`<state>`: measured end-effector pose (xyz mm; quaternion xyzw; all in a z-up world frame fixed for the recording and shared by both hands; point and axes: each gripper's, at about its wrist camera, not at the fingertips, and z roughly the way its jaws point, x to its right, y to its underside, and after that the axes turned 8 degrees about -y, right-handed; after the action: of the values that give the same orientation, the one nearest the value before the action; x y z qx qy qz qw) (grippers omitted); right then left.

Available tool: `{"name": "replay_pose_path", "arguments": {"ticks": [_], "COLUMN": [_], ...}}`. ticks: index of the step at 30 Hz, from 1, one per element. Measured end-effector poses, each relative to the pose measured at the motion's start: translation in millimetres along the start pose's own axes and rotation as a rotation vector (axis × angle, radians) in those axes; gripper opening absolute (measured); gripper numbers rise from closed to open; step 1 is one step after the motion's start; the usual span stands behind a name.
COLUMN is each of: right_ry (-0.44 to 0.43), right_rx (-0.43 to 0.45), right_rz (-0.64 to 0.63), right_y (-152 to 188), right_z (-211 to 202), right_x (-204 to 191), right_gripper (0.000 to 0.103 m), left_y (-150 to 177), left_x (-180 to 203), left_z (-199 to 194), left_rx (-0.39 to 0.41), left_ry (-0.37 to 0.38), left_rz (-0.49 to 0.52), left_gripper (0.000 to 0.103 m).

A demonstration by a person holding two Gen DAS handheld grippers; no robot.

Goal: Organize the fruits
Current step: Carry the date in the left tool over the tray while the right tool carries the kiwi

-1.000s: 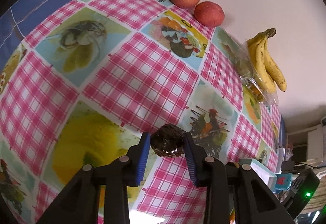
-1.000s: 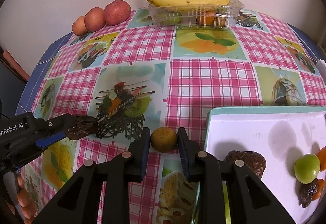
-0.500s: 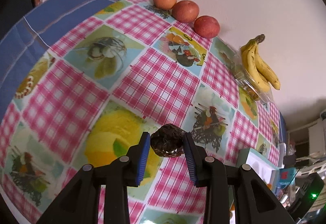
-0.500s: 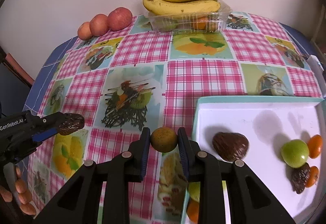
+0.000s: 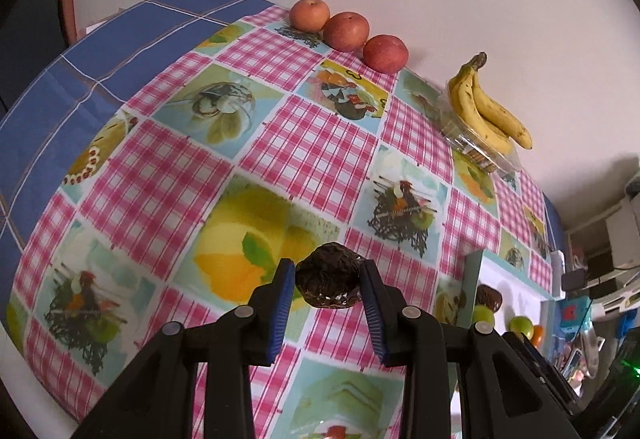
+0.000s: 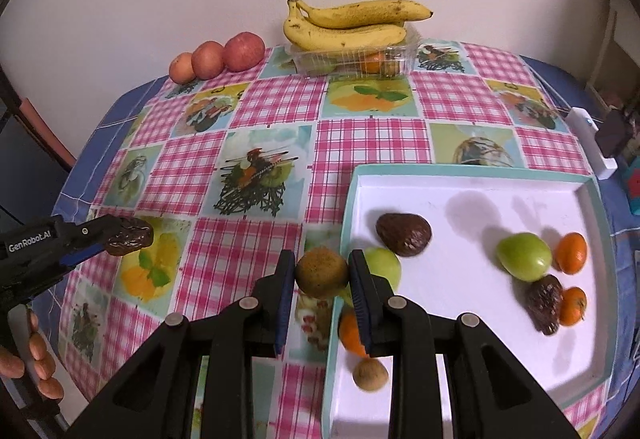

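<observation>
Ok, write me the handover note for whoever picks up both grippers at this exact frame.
Left gripper: jaws shut on a dark wrinkled fruit, held above the tablecloth, left of the tray.
Right gripper: jaws shut on a brownish-yellow fruit, at the tray's left edge.
Tray holds a mix: green fruits, oranges, dark fruits, one small brown one.
Apples lined up at the wall; bananas on a clear box.
Left to do: place both held fruits, probably sort the tray.
</observation>
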<state>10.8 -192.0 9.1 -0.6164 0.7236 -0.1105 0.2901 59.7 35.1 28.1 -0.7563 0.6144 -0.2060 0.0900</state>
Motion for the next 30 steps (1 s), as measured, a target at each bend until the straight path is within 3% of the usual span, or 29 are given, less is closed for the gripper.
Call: {"name": "replay_pose_path", "arguments": {"ticks": [8, 15, 30], "right_ry": [-0.009, 0.006, 0.125], "right_rx": [0.003, -0.002, 0.019], "right_rz": [0.023, 0.082, 0.309], "right_y": [22.5, 37.8, 50.9], "right_z": [-20.5, -33.5, -58.8], "right_x": [9.4, 32.6, 129.1], "right_gripper": [0.028, 0.028, 0.028], "left_y": [17.2, 32.3, 77.4], "left_x": [2.5, 26.3, 106.5], "left_z": [-8.1, -9.0, -7.5], "left_rx": [-0.002, -0.015, -0.076], "left_ry": [-0.002, 0.003, 0.108], "left_rz": [0.020, 0.093, 0.288], "left_gripper": [0.036, 0.036, 0.036]}}
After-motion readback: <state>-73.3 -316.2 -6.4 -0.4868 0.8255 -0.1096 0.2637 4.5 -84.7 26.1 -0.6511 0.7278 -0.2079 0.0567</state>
